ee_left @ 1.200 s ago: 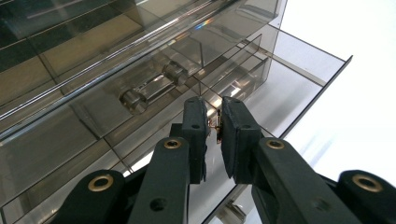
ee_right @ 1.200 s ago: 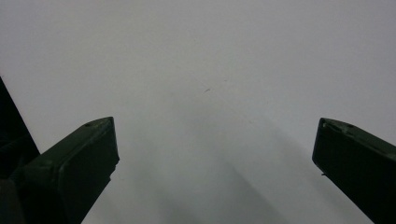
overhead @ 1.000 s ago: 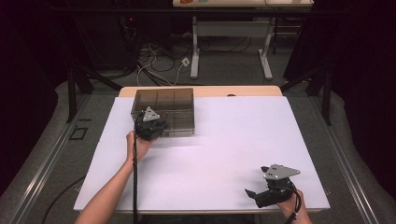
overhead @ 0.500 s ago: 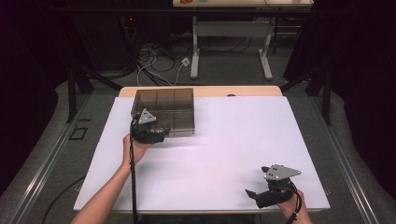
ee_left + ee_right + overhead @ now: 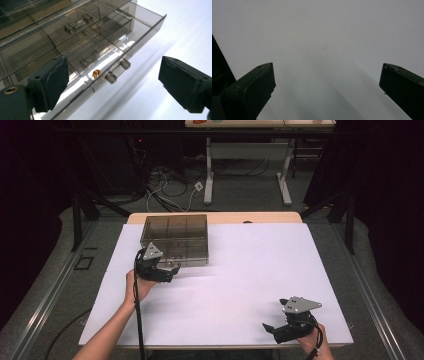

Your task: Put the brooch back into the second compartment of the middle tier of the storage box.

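A smoky clear plastic box (image 5: pixel 175 237) with drawers stands at the table's back left. In the left gripper view its lowest drawer (image 5: pixel 140 27) stands pulled out; a small copper-coloured piece (image 5: pixel 96 73) lies inside, behind the two-post handle (image 5: pixel 117 71). My left gripper (image 5: pixel 171 272) hovers just in front of that drawer. Its jaws have just been opening and now stand wide, touching nothing; the handle lies ahead of the left gripper (image 5: pixel 113 85). My right gripper (image 5: pixel 272 315) rests open near the front right edge, over bare white table, and the right gripper (image 5: pixel 327 87) has nothing between its pads.
The white table top (image 5: pixel 250 265) stretches between the two grippers. Beyond the table's far edge lie floor cables (image 5: pixel 170 195) and the legs of another desk (image 5: pixel 207 175). A black cable (image 5: pixel 137 315) trails from the left gripper along the forearm.
The left gripper has drawn back from the box toward the person and its jaws have spread apart. The right gripper has kept still.
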The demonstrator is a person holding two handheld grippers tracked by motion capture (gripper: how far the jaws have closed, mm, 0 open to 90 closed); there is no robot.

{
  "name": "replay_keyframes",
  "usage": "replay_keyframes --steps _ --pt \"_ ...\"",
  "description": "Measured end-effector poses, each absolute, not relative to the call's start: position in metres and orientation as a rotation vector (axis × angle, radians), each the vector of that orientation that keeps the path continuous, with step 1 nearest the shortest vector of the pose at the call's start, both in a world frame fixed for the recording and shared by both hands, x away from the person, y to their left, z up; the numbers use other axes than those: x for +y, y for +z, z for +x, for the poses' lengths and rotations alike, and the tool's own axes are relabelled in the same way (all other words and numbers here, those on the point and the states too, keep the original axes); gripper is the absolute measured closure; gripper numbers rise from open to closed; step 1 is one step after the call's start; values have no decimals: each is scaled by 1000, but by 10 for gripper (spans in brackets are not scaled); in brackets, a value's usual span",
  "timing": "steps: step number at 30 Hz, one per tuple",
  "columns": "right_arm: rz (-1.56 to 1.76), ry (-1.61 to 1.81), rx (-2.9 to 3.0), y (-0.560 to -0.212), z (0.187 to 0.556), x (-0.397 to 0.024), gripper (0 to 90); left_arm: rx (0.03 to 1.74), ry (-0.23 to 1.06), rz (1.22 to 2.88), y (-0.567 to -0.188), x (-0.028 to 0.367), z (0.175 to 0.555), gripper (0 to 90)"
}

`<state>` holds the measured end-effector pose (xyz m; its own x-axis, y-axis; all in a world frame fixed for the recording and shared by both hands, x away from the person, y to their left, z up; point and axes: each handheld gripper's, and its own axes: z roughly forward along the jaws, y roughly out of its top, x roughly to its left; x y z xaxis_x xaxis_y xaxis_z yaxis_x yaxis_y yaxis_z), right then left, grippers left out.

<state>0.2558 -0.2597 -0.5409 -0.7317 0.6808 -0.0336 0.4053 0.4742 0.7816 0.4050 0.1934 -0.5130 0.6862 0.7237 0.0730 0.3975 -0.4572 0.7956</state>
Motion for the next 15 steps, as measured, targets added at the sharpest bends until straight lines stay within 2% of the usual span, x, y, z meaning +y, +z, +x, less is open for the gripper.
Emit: replay_keyframes --steps 15 --pt "919 1134 2387 -541 255 -259 0 843 512 2138 -516 201 393 7"
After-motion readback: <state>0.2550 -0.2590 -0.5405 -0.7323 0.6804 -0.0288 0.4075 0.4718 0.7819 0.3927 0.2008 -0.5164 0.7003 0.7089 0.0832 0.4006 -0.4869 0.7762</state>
